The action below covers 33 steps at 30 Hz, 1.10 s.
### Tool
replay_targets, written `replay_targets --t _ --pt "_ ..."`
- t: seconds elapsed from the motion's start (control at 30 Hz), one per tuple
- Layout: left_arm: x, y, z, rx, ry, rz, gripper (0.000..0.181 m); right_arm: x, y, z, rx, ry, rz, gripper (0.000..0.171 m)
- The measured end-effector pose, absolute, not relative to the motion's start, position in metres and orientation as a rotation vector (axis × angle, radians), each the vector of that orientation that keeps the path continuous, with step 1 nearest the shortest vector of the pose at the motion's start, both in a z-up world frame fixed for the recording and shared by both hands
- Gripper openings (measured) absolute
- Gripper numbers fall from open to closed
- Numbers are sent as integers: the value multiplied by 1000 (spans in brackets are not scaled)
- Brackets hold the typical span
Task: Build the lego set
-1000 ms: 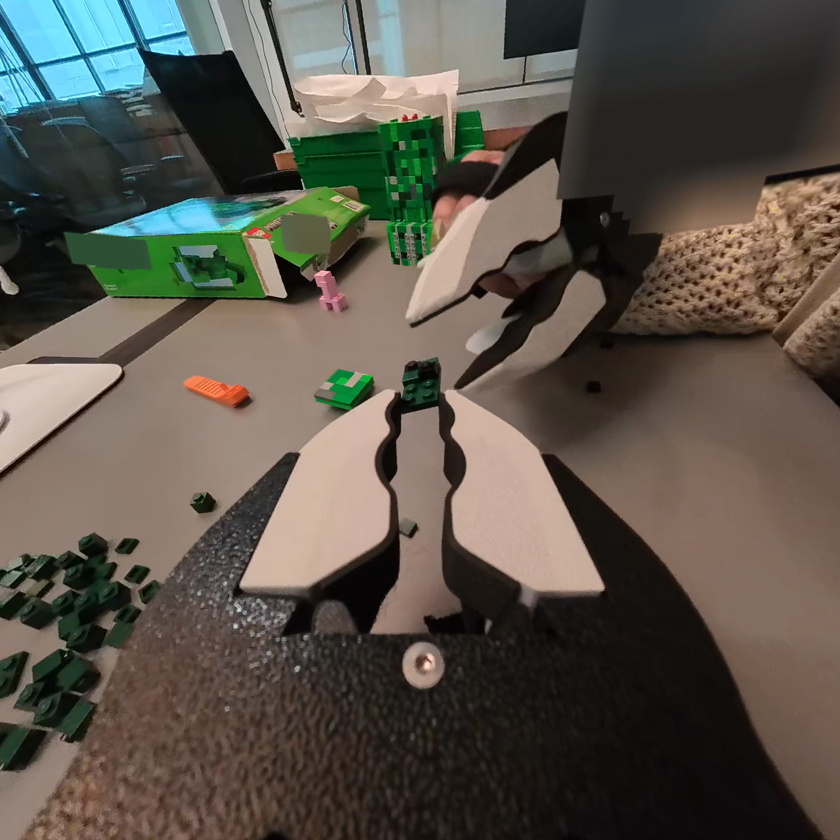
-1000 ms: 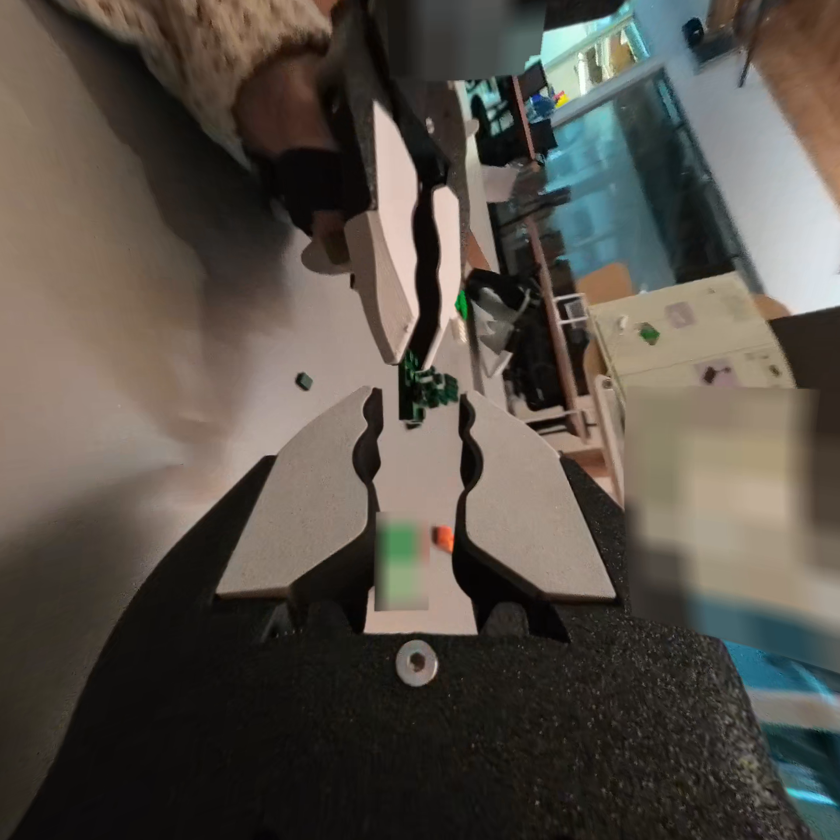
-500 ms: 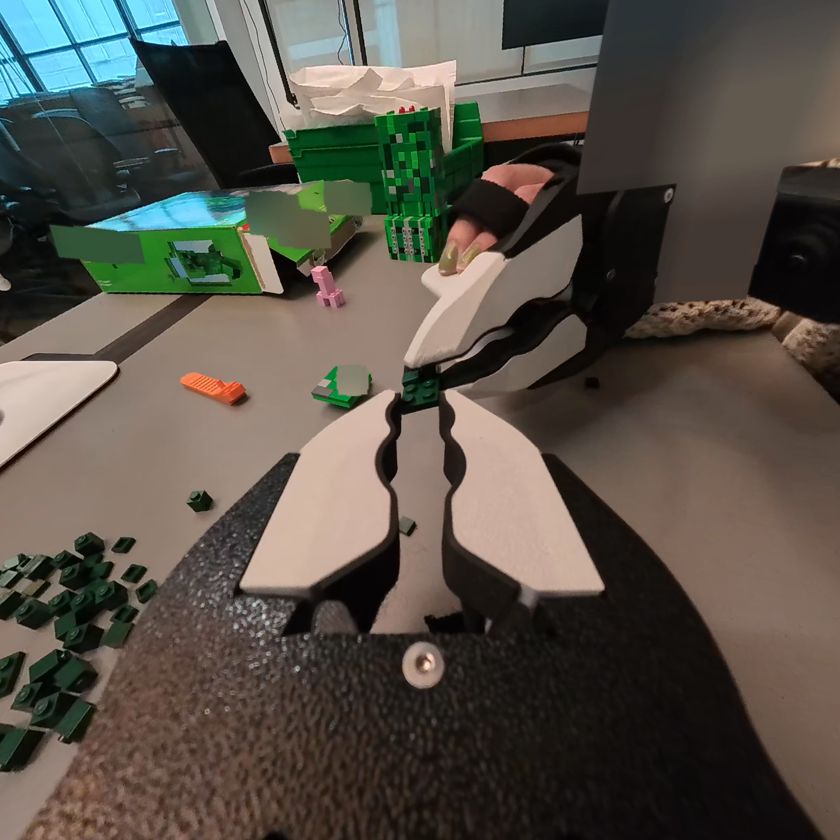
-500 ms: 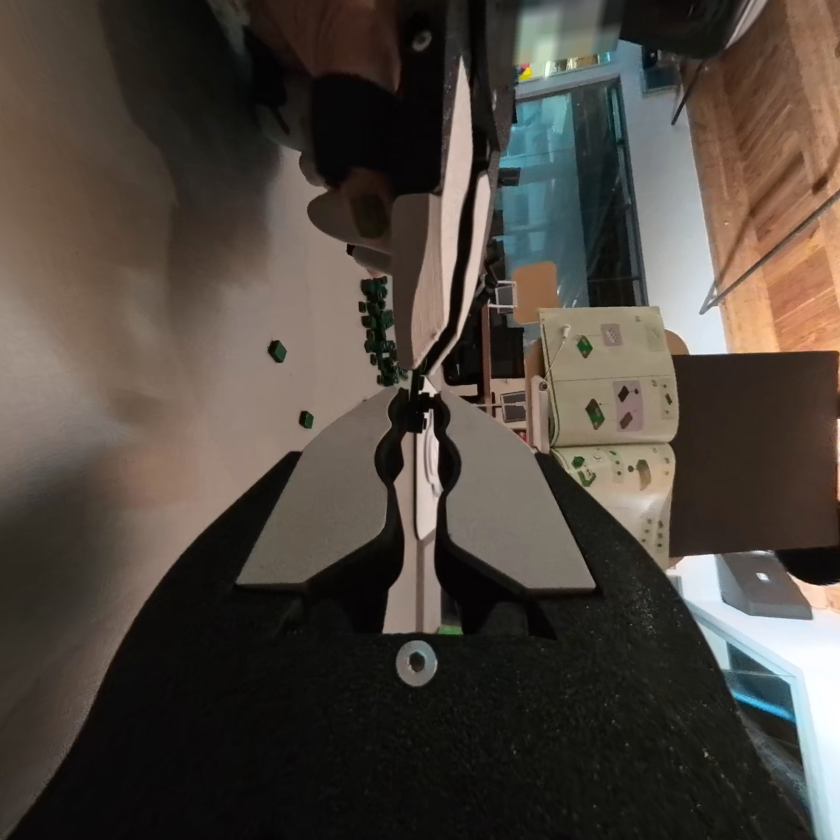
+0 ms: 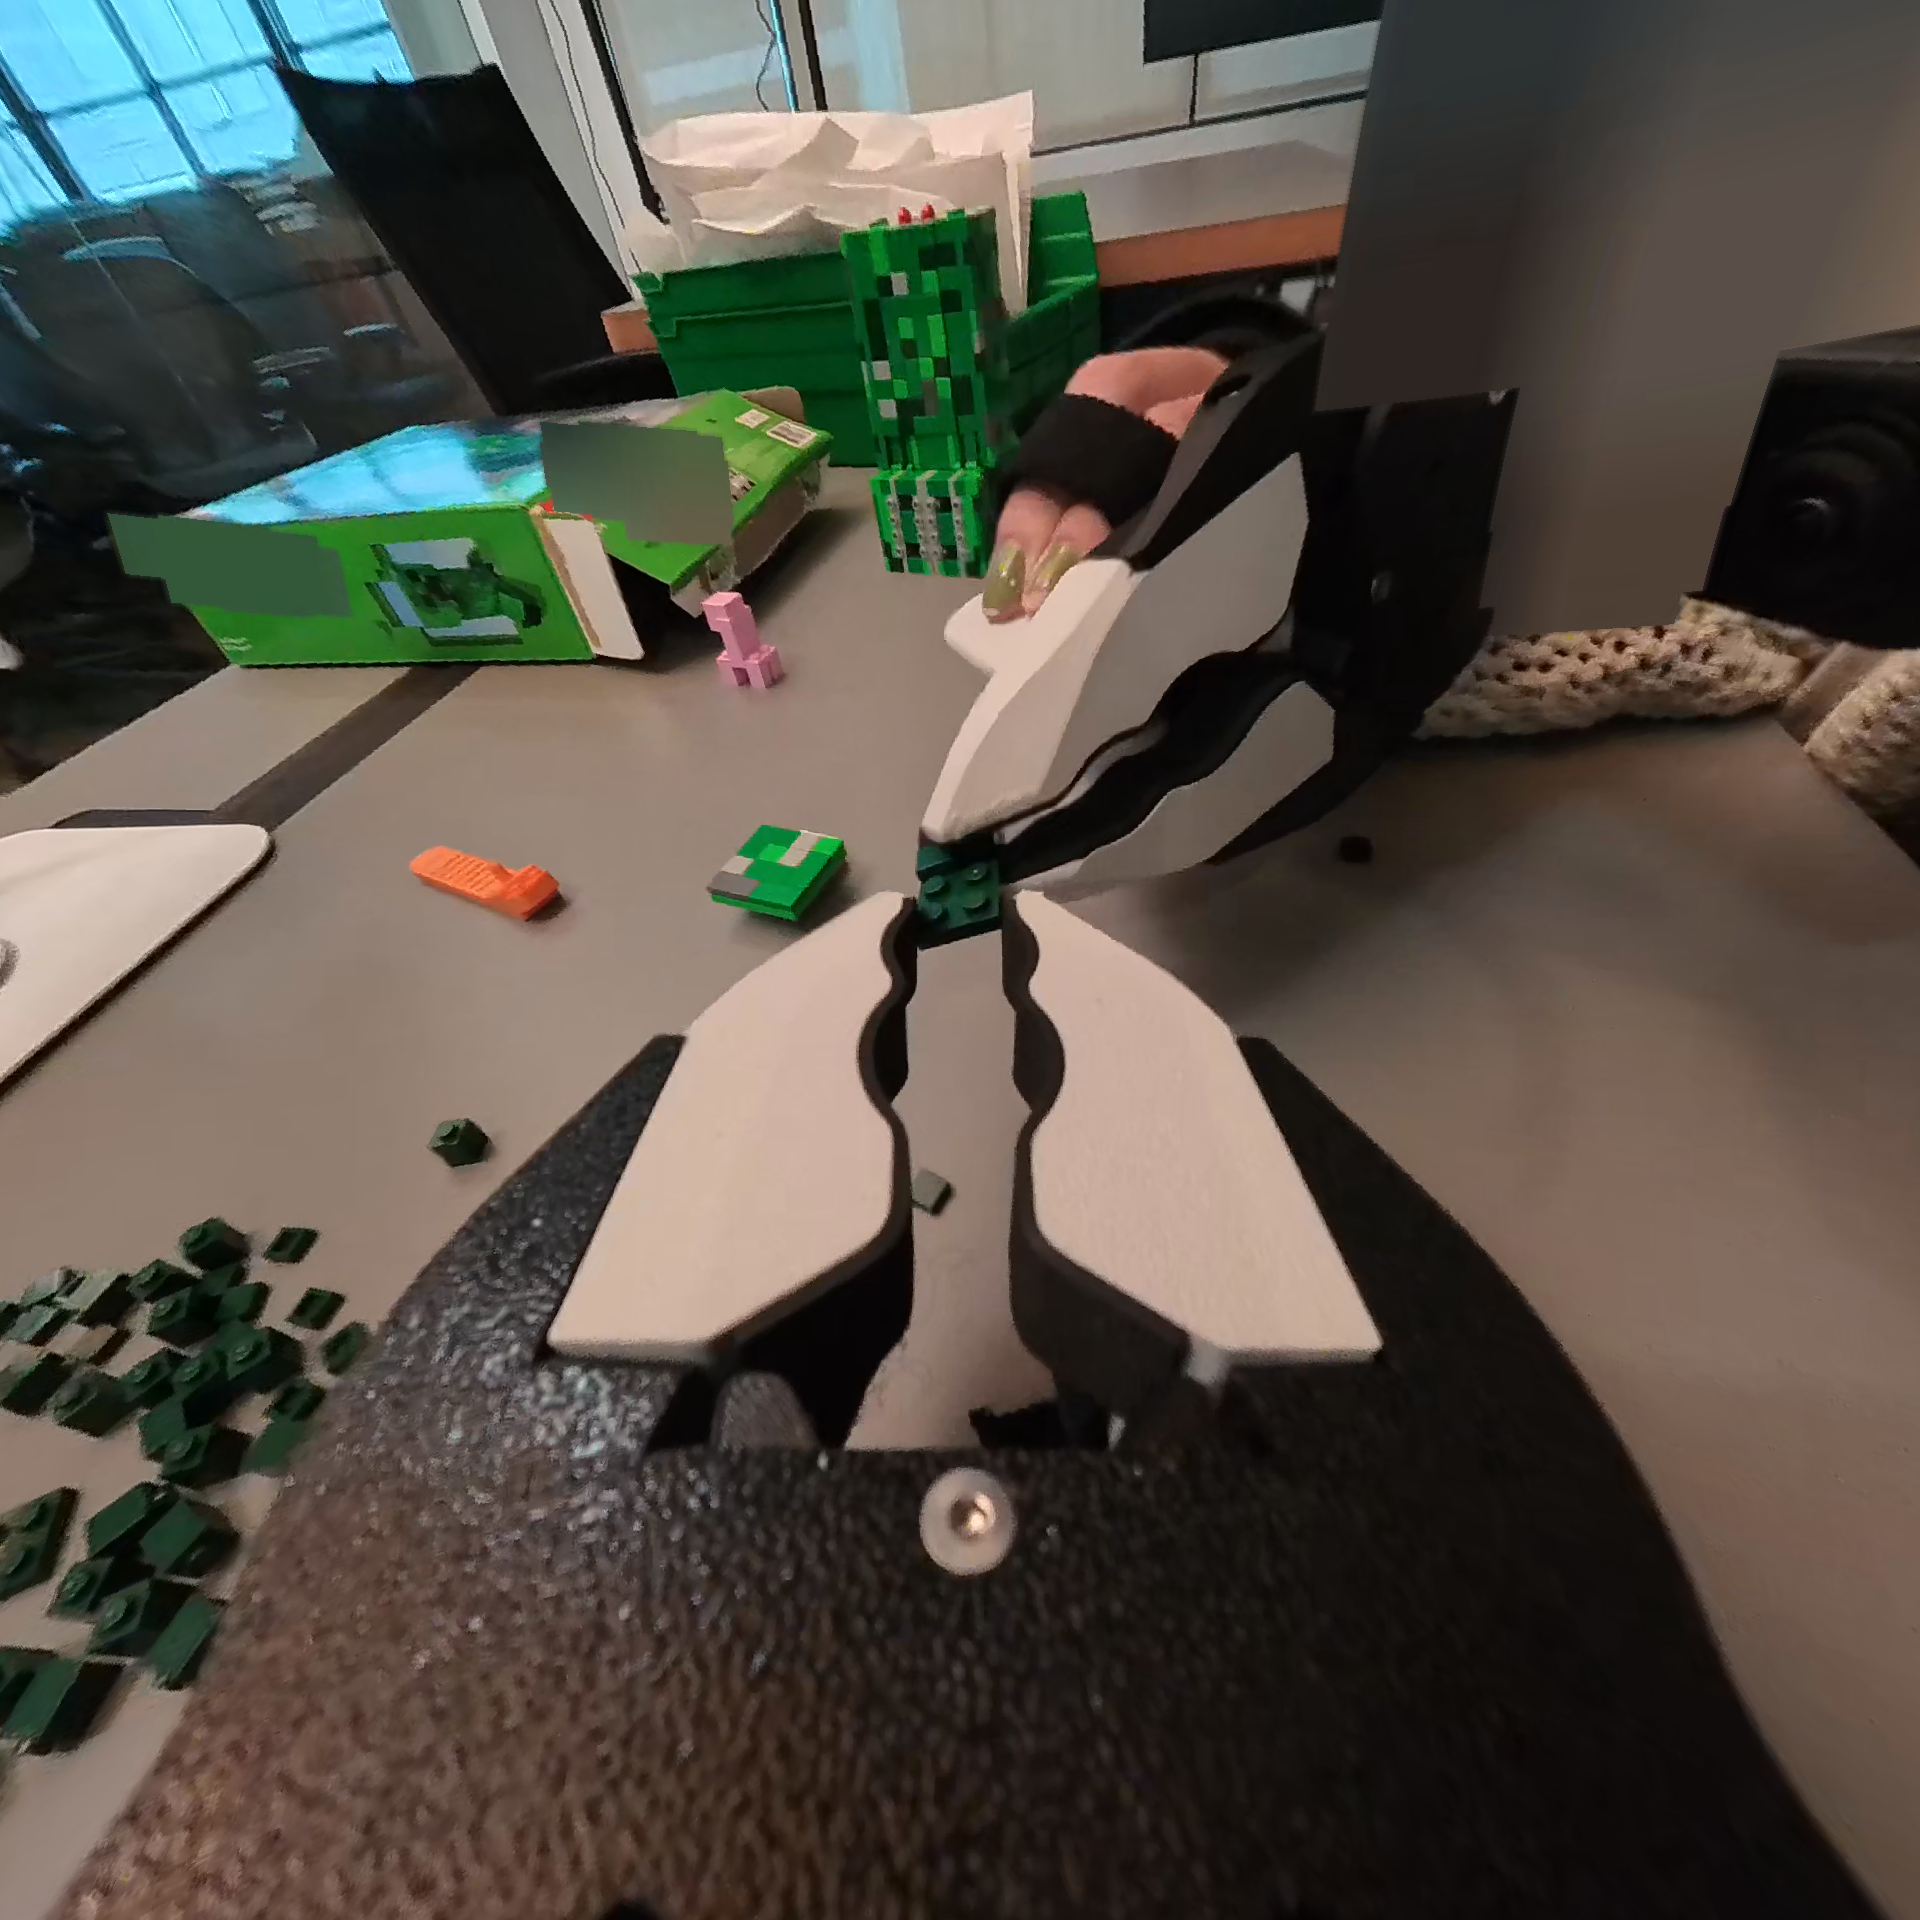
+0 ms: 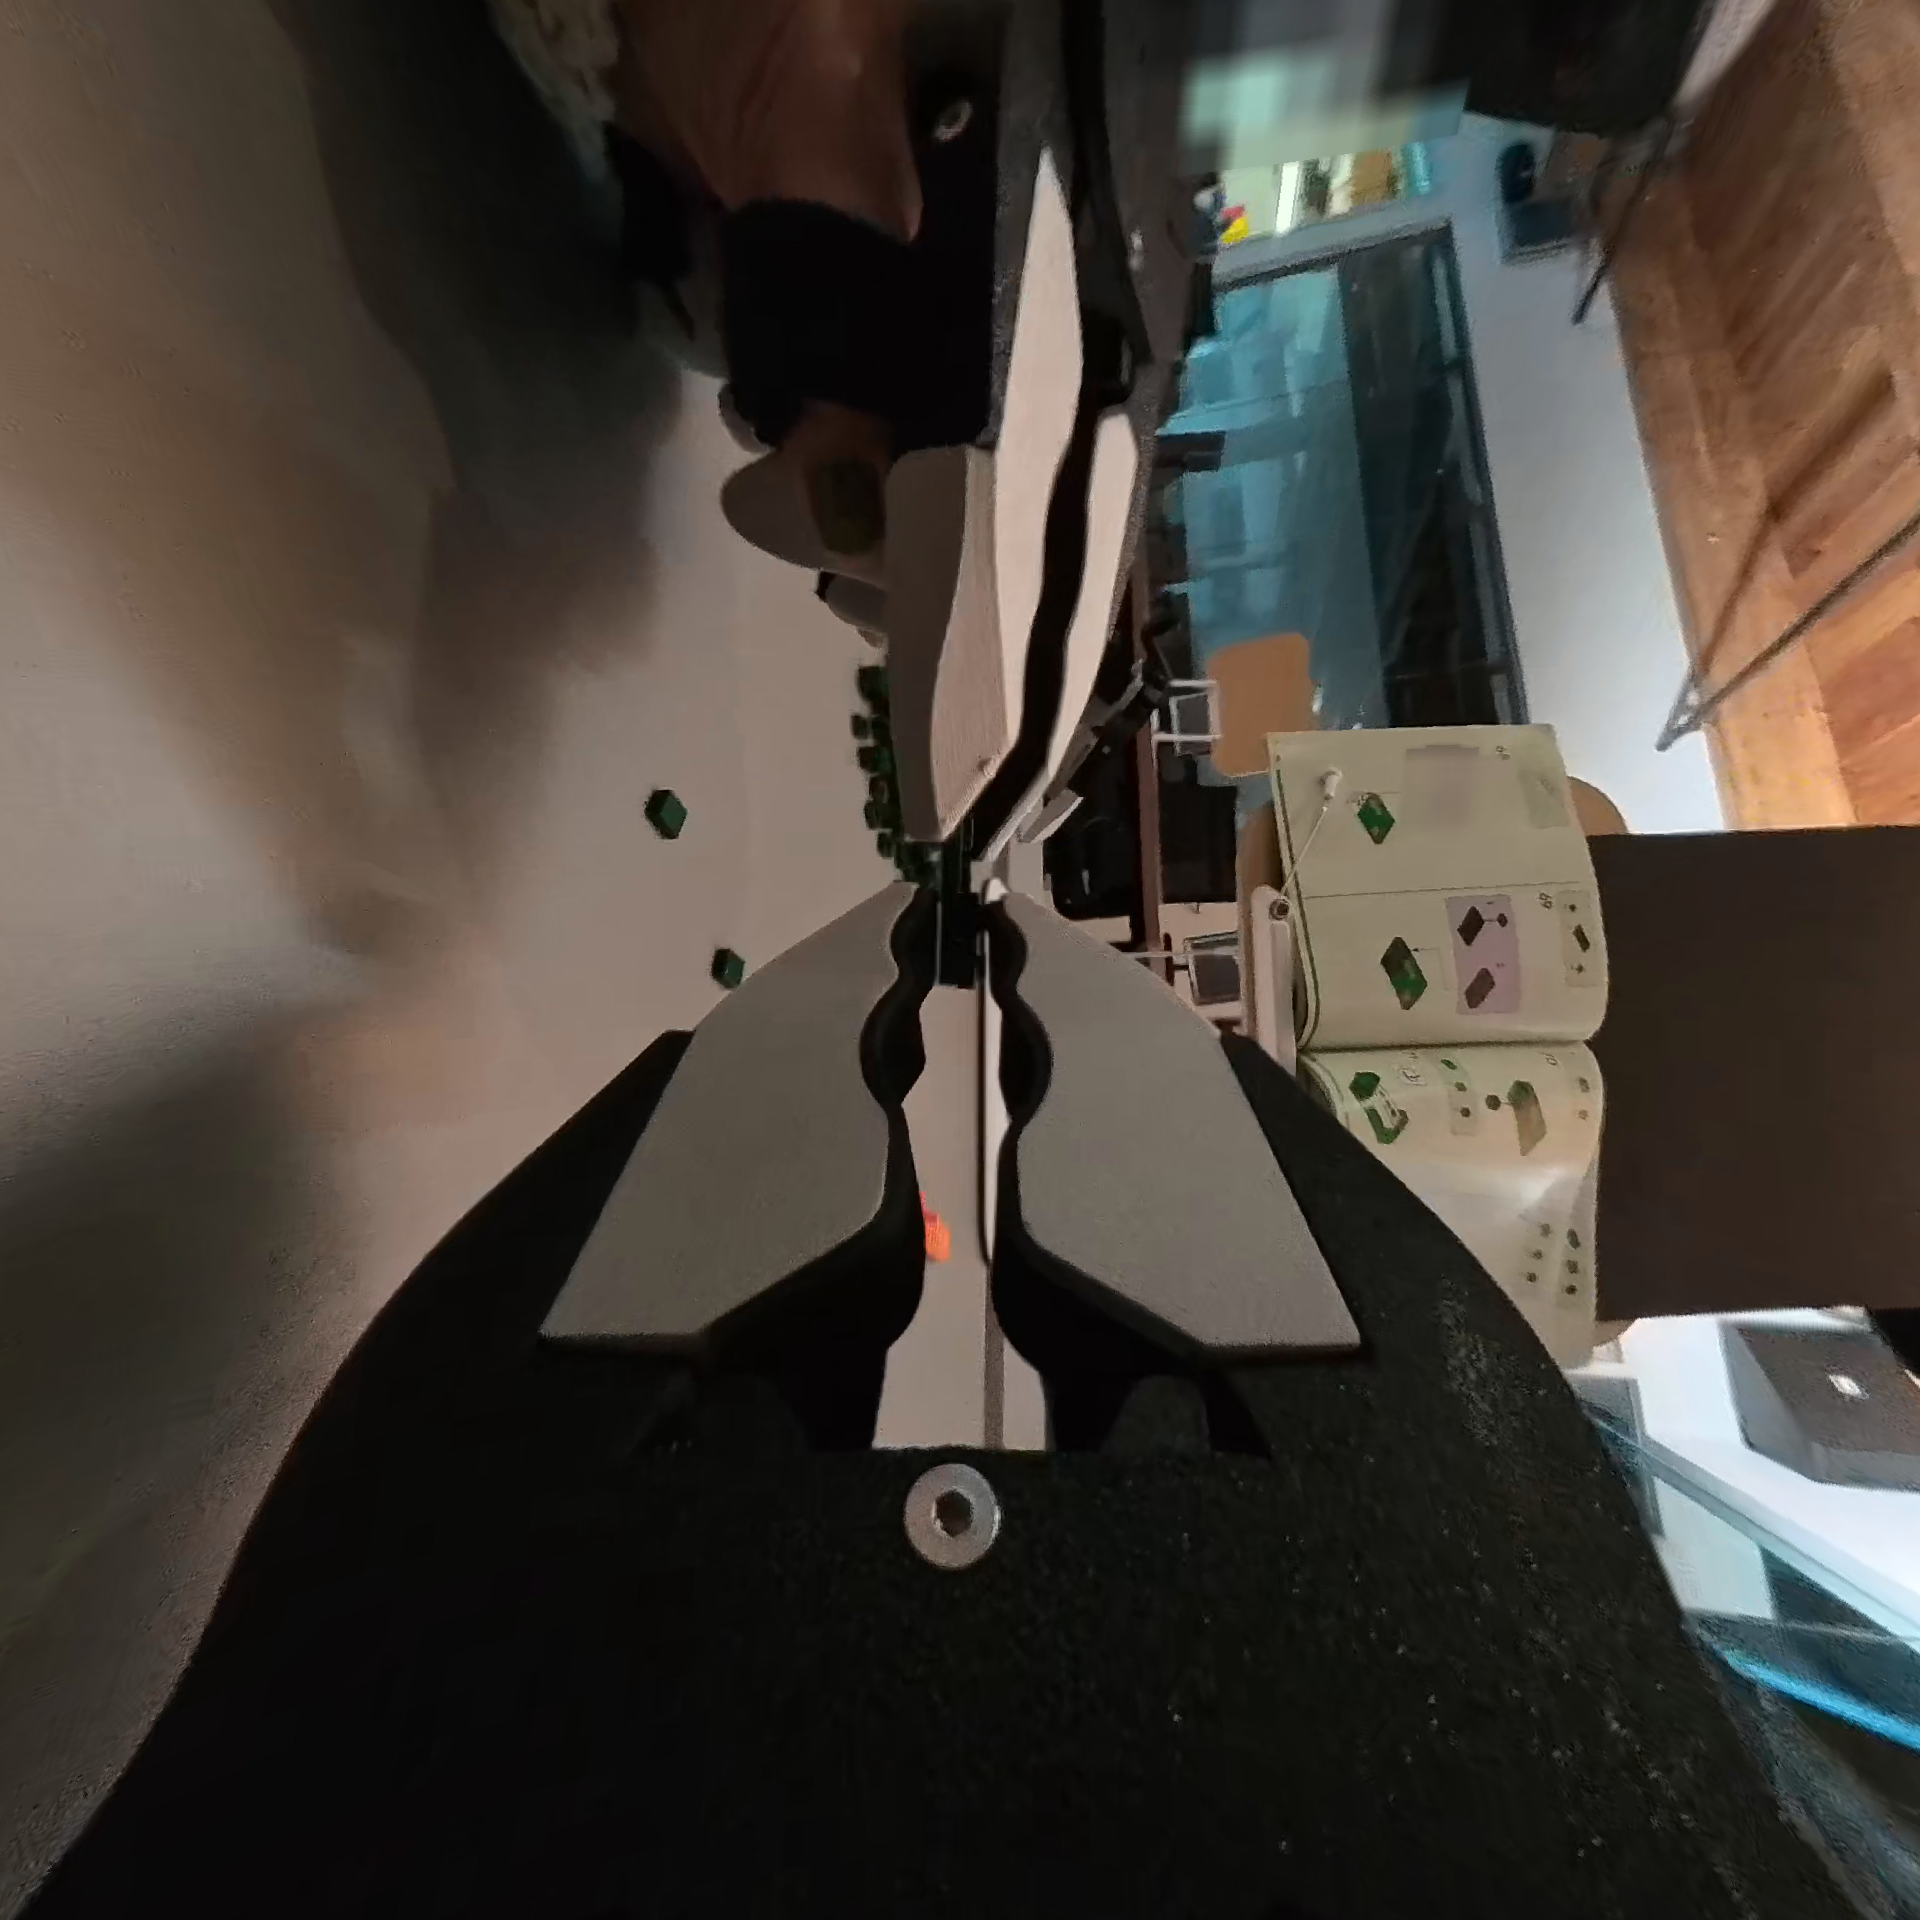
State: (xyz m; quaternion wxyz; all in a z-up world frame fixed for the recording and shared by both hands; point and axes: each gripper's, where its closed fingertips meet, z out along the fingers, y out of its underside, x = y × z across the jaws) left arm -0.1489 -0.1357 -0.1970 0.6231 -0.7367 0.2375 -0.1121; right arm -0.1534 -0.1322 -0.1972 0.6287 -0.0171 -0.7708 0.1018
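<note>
A small dark green lego piece (image 5: 960, 908) is held above the grey table between both grippers. My left gripper (image 5: 958, 912) is shut on its near end. My right gripper (image 5: 971, 844) comes in from the right, tilted on its side, and is shut on the piece's far end. In the right wrist view the piece (image 6: 951, 940) shows edge-on between my right gripper's tips (image 6: 951, 914), and the left gripper (image 6: 966, 831) reaches in from above. A hand's fingers rest on the right gripper's upper finger (image 5: 1081, 665).
On the table (image 5: 1455, 1091) lie a pile of dark green pieces (image 5: 125, 1455), a loose stud (image 5: 458, 1141), an orange brick separator (image 5: 483, 881) and a small green-grey assembly (image 5: 779, 871). Farther back: a pink figure (image 5: 743, 644), a green box (image 5: 416, 551), a green block figure (image 5: 928, 384). An instruction booklet (image 6: 1444, 935) lies open.
My right gripper was open and apart from the piece one second ago. It moved in and shut on the piece's far end. My left gripper kept hold and barely moved.
</note>
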Motion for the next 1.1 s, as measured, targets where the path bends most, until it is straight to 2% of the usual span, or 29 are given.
replay_targets --t 0.07,0.13,0.37,0.43,0.6,0.87,1.1 --pt "-153 -136 -194 -1667 528 -229 15 -152 -126 -202 -51 -1786 250 29" --pt "-157 -136 -192 -1657 518 -209 15 -151 -115 -205 -126 -1811 307 40" --pt "-175 -137 -194 -1666 565 -37 15 -138 -83 -191 -483 -1884 789 36" --pt "-181 -138 -195 -1656 589 29 15 -129 -87 -191 -561 -1961 980 28" --pt "-181 -138 -200 -1652 615 18 15 -99 -101 -202 -734 -2253 1286 27" --pt "-169 -140 -202 -1628 689 -12 15 -33 -104 -234 -967 -2472 1099 25" --pt "-158 -142 -207 -1629 763 -20 15 22 -89 -251 -1222 -2325 893 18"
